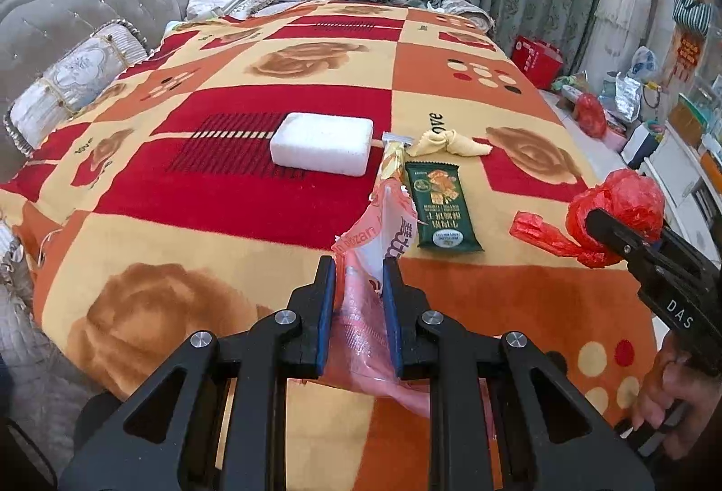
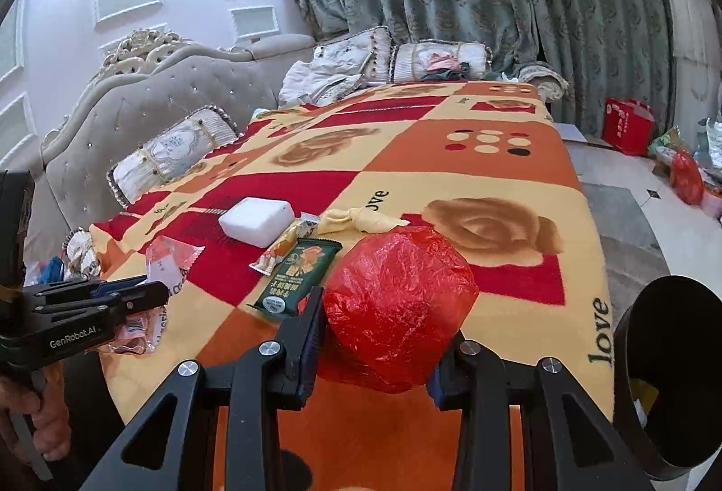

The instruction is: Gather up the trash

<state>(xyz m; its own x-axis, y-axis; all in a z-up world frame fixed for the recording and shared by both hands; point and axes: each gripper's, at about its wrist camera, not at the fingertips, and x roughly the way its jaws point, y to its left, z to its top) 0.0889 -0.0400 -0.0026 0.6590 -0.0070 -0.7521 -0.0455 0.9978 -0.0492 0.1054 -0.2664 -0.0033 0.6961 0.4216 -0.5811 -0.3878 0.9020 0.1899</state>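
Over patterned blanket (image 1: 225, 229), left fingers (image 1: 326, 292) clamp pink wrapper (image 1: 383, 229); right fingers (image 2: 311, 324) squeeze red bag (image 2: 397, 306)

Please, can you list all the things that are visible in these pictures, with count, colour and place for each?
blanket: 1, red, orange and cream, covers the bed
foam block: 1, white, mid blanket
green wrapper: 1, dark green, flat, right of the block
yellow wrapper: 1, yellow-orange, between block and green wrapper
cloth: 1, pale yellow, twisted, behind the green wrapper
pillows: several, cream, along the grey headboard
bin: 1, black, right of the bed
pink bag: 1, in left gripper
red bag: 1, crumpled, in right gripper
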